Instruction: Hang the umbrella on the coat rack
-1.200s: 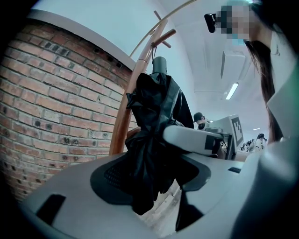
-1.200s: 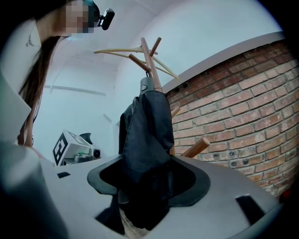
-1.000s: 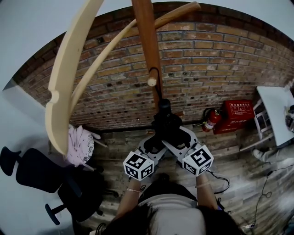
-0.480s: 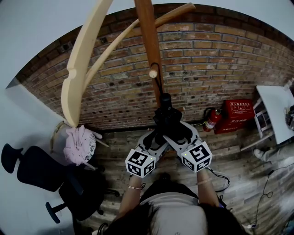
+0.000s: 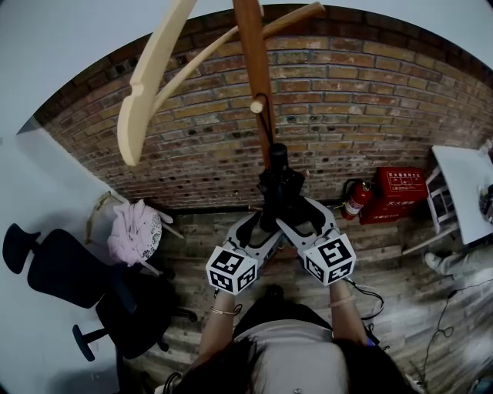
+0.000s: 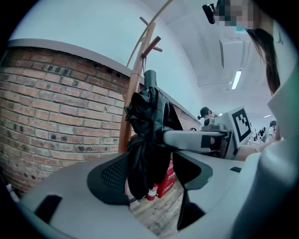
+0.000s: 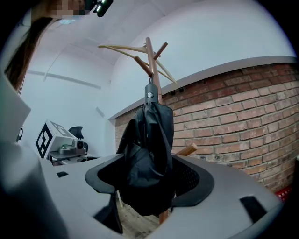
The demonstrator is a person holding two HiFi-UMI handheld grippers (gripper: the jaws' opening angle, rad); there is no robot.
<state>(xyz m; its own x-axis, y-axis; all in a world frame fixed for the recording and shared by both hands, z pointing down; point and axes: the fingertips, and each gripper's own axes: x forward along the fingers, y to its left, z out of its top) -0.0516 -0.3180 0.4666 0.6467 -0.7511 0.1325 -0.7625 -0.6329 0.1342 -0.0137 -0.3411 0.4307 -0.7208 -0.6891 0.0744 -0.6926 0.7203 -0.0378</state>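
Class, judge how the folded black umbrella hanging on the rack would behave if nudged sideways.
The umbrella hangs by a thin loop from a peg, so it would probably swing. Its loose, crumpled fabric looks floppy, likely yielding before the core moves.

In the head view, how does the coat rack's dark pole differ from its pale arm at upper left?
The pole is reddish brown; the pale arm is cream. The pole is straight; the pale arm is broad and curved. The umbrella hangs from a peg on the pole; the pale arm carries nothing. Both look wooden and belong to one coat rack.
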